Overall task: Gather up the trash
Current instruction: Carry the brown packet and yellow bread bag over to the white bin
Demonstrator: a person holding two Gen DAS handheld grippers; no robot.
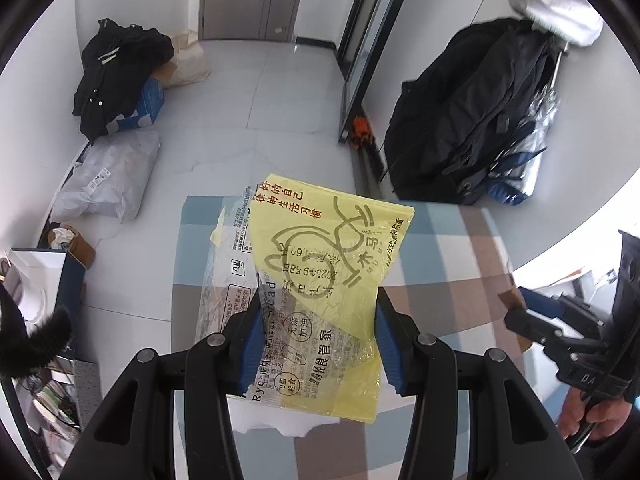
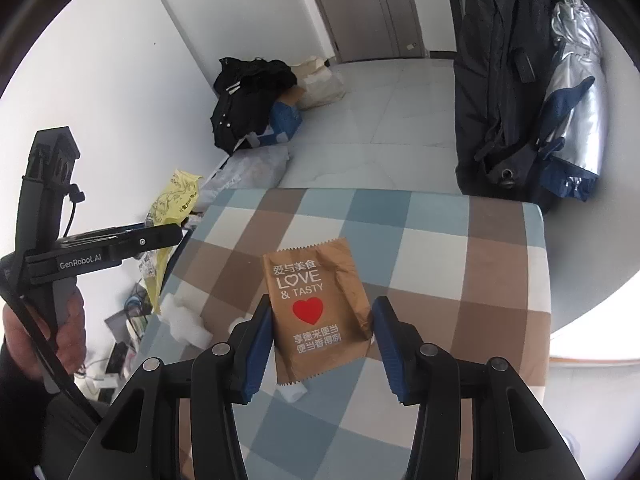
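Observation:
My left gripper (image 1: 319,293) is shut on a yellow and clear plastic bread bag (image 1: 332,232); the bag's lower part is pinched between the blue pads and its yellow end sticks out above the checked cloth (image 1: 452,264). My right gripper (image 2: 323,300) is shut on a brown "LOVE & TASTY" packet (image 2: 312,280), whose right edge is crumpled against the pad. In the right wrist view the left gripper (image 2: 160,236) sits off the cloth's left edge with the yellow bag (image 2: 176,196) in it. The right gripper (image 1: 520,320) and a hand (image 1: 588,416) show at the right of the left wrist view.
White foam scraps (image 2: 184,320) lie on the checked cloth (image 2: 440,240) near its left edge. A dark coat and a silver jacket (image 2: 576,120) hang at the right. Black clothes on a blue box (image 2: 256,100), a grey plastic bag (image 1: 108,180) and a door (image 2: 372,8) are beyond.

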